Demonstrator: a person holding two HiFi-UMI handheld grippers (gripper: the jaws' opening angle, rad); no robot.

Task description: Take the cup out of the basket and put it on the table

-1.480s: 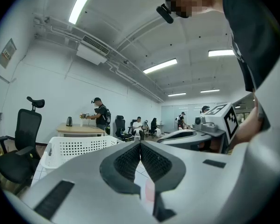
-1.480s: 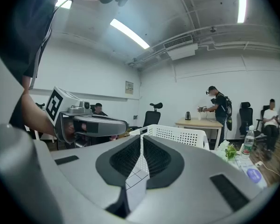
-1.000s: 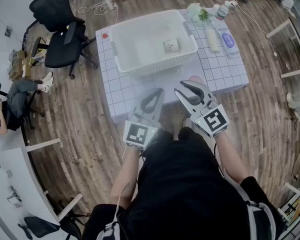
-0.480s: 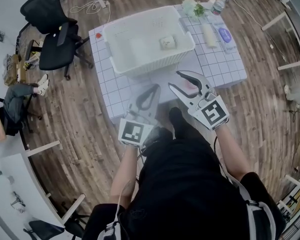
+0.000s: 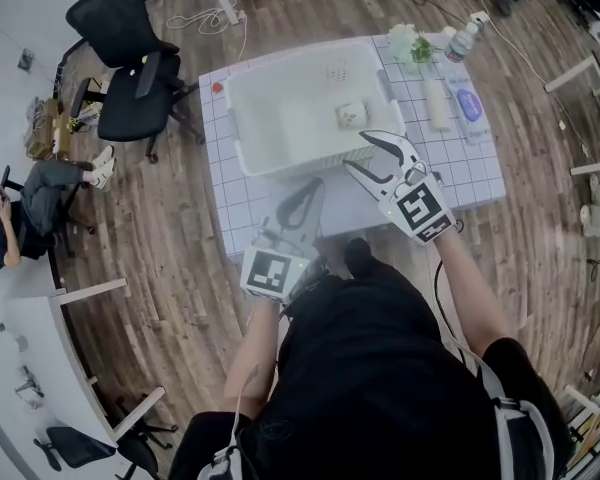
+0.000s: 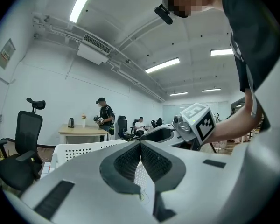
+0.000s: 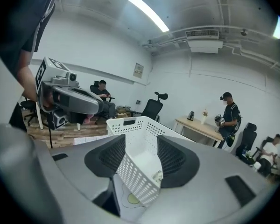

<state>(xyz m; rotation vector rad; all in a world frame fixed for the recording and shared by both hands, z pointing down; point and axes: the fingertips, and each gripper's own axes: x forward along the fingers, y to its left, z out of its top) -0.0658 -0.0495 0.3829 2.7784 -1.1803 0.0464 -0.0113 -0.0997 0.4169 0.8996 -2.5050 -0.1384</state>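
The left gripper (image 5: 316,184) keeps its fingers pressed together, empty, short of the basket (image 5: 270,161) on the bench (image 5: 470,173). The right gripper (image 5: 357,151) has just been opening its fingers. They stand apart, empty, at the basket's near rim, and the cup (image 5: 351,115) lies inside, just beyond them.

No writing can be read anywhere. The wall sign (image 6: 6,53) is too small, and the print on the cup (image 5: 351,116) is blurred.

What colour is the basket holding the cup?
The basket is plain white; the head view shows it best.
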